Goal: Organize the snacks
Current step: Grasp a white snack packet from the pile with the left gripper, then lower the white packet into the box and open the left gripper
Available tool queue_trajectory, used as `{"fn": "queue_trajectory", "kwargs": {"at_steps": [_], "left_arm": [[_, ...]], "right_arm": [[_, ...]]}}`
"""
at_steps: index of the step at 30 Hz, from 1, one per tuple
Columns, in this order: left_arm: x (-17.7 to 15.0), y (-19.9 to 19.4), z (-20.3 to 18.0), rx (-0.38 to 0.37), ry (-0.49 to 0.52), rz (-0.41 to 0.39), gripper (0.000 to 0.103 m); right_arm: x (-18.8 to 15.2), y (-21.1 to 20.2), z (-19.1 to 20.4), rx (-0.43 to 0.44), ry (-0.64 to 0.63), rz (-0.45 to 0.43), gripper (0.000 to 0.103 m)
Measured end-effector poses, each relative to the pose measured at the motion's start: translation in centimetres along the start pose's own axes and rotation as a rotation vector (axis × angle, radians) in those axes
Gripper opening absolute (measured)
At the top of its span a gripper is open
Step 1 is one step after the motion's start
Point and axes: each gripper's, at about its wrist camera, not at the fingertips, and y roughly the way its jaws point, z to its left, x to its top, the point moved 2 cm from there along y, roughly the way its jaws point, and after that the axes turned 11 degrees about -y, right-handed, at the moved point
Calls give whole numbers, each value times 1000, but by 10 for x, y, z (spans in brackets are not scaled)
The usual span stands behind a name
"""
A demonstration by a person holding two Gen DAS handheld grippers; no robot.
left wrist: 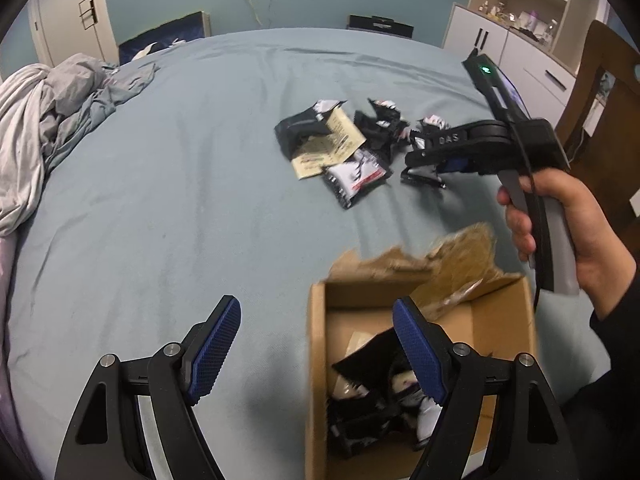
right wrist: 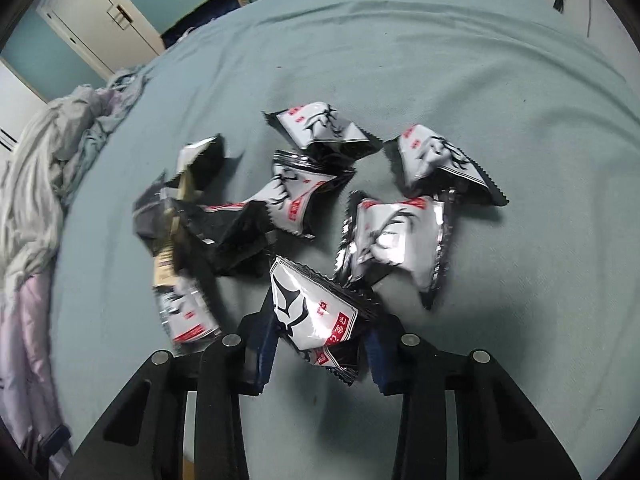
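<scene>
Several black-and-white snack packets [right wrist: 304, 196] lie in a loose pile on the blue-grey bed sheet; the pile also shows in the left wrist view [left wrist: 344, 148]. My right gripper [right wrist: 320, 344] is shut on one snack packet [right wrist: 316, 316] and holds it just above the sheet, near the pile. In the left wrist view the right gripper [left wrist: 420, 160] sits at the pile's right side. My left gripper [left wrist: 316, 344] is open and empty, over the left wall of an open cardboard box [left wrist: 316, 360] that holds several packets [left wrist: 372, 404].
A crumpled grey blanket [left wrist: 48, 120] lies at the bed's left edge. A white cabinet [left wrist: 516, 40] and a wooden chair [left wrist: 600, 112] stand beyond the bed on the right. The box's torn flaps [left wrist: 452, 260] stick up at its far side.
</scene>
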Motion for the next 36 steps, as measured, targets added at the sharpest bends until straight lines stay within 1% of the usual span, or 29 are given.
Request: {"fn": "queue_trajectory", "kwargs": {"at_steps": [2,4,7,9,11,13,15,17,18,20,21,22,23,25,27,29,30,32,34,36], "left_arm": [[12,3,-8,-23,20,20,79],[28,9,-19,-22,46,28,82],[60,27,-38,-33,78,46,83],[83,48,-50,-33,70,95,84],[100,71,-61,-29,76,148,84],[110,95,-69,-2,82,196,84],[118,121,-69,34,46,253,84],[122,143,-63,28,-15,315,82],[123,151,-61,23,-43,338,80],[121,169,-57,20,-83,398,72],[120,174,-55,17,-94,416,63],[120,179,-53,16,-104,427,49],[120,180,-51,33,-113,419,47],[121,175,-48,25,-140,395,36],[122,162,-43,-14,-183,372,32],[119,146,-38,-45,-205,351,31],[118,137,-37,-50,-204,337,31],[113,117,-37,-52,-190,306,31],[108,95,-37,-70,-182,279,31],[99,66,-36,-96,-170,250,31]], "right_arm": [[-3,-14,-1,25,20,-26,35],[-7,-37,-1,58,48,-61,35],[-26,-78,-1,101,102,-103,35],[-43,-109,3,133,109,-129,35],[-65,-142,7,167,90,-179,35],[-100,-169,6,212,97,-233,35],[-139,-189,3,261,100,-288,35],[-174,-200,2,279,83,-316,36],[-195,-202,3,270,68,-315,36],[-216,-201,1,235,59,-286,36],[-220,-198,2,232,49,-270,36],[-220,-196,4,243,32,-267,36],[-216,-192,4,244,18,-268,36],[-208,-184,4,230,10,-255,36],[-203,-171,2,211,24,-220,36],[-201,-161,-2,206,39,-185,36],[-200,-163,-3,209,44,-181,36],[-200,-165,-5,208,46,-185,36],[-200,-168,-6,206,46,-193,36],[-197,-165,4,198,40,-205,36]]}}
